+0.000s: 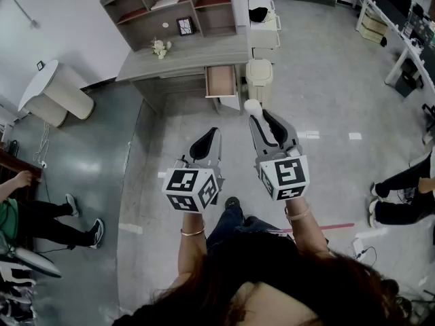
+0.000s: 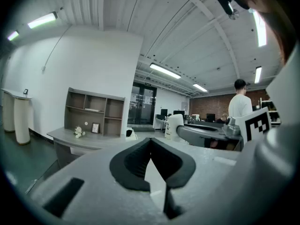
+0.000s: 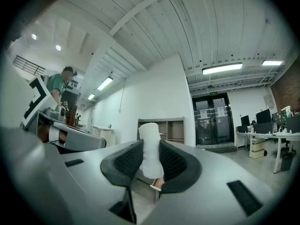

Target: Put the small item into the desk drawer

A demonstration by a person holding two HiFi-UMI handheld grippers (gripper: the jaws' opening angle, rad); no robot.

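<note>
A small white cylinder-shaped item (image 3: 151, 149) stands upright between the black pads of my right gripper (image 3: 151, 165), which is shut on it; in the head view the small white item (image 1: 253, 106) pokes out past the right gripper (image 1: 262, 122). My left gripper (image 1: 206, 142) is held beside it with its jaws touching at the tips, nothing between them, and the left gripper (image 2: 151, 159) shows the same in its own view. Ahead across the floor stands a grey desk (image 1: 183, 61) whose drawer (image 1: 221, 81) is pulled out, showing a bare wooden inside.
A shelf unit (image 1: 178, 7) sits on the desk with a framed picture (image 1: 185, 26) and small white flowers (image 1: 160, 47). A cream bin (image 1: 259, 79) stands right of the drawer. A rounded white counter (image 1: 56, 90) is at left. Seated people are at left (image 1: 41, 216) and right (image 1: 401, 192).
</note>
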